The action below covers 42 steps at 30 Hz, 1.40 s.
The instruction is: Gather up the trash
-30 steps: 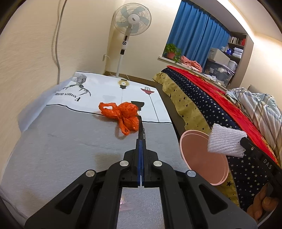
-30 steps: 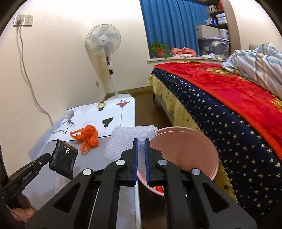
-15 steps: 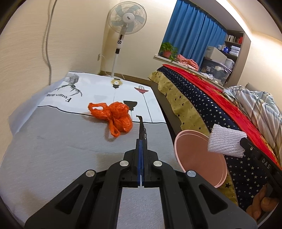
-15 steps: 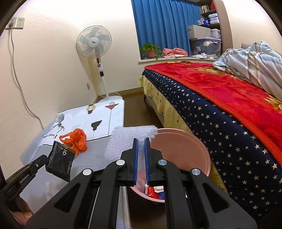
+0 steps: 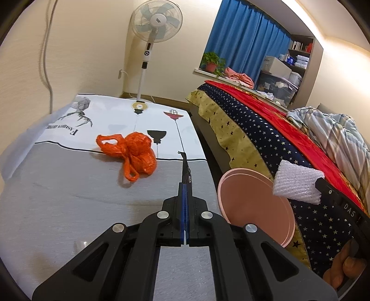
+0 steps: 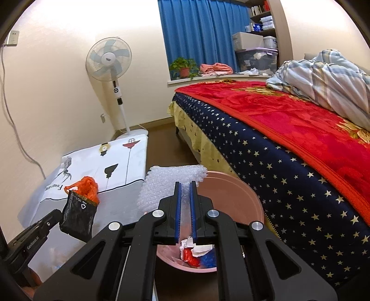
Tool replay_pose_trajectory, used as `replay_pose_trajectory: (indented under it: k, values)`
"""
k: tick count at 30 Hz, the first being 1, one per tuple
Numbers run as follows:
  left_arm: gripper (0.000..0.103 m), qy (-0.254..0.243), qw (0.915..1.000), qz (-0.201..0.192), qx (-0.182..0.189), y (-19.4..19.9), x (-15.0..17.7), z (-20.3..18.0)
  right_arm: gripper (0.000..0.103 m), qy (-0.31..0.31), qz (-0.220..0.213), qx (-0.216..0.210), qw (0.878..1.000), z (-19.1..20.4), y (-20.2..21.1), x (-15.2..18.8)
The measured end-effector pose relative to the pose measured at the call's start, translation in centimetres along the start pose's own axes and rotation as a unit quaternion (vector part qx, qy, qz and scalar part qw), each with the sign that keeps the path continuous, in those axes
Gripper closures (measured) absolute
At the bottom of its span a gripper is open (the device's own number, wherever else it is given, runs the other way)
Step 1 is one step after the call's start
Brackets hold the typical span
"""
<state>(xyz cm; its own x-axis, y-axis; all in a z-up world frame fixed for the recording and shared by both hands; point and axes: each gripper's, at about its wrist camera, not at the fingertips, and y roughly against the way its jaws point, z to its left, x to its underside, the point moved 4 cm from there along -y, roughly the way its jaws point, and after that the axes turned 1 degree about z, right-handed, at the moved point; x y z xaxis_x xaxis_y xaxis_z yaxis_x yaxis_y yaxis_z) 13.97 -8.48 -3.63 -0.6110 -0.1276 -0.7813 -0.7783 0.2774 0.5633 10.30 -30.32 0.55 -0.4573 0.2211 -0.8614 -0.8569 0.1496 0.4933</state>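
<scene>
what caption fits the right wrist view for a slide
Right gripper holds bubble wrap over the pink bin; left gripper carries a black wrapper.

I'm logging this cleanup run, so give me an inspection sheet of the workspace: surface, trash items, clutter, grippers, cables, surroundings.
Surface: grey and white printed cloth over the low table.
Job's things: crumpled orange plastic bag lying on the cloth; round pink plastic bin on the floor between table and bed, with red, white and blue scraps inside; white bubble-wrap sheet; black foil wrapper.
Clutter: nothing seen.
Grippers: left gripper shut on the black foil wrapper; right gripper shut on the white bubble-wrap sheet, over the bin.
Cables: white cord hanging down the wall.
Surroundings: white pedestal fan, blue curtain, bed with red and starred covers, potted plant.
</scene>
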Motion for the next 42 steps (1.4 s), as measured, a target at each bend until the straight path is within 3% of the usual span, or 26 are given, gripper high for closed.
replay_pose_trajectory:
  k: [19,42]
  values:
    - [0.103,-0.029,0.9994,0.006,0.014,-1.9,0.4,-3.0,0.096,-0.033,-0.001,0.033,0.999,-2.6,-1.3,-0.5]
    - [0.103,-0.062,0.9949,0.016,0.077,-6.0,0.7,-9.4,0.096,-0.054,0.028,0.082,0.995,-5.9,-3.7,0.5]
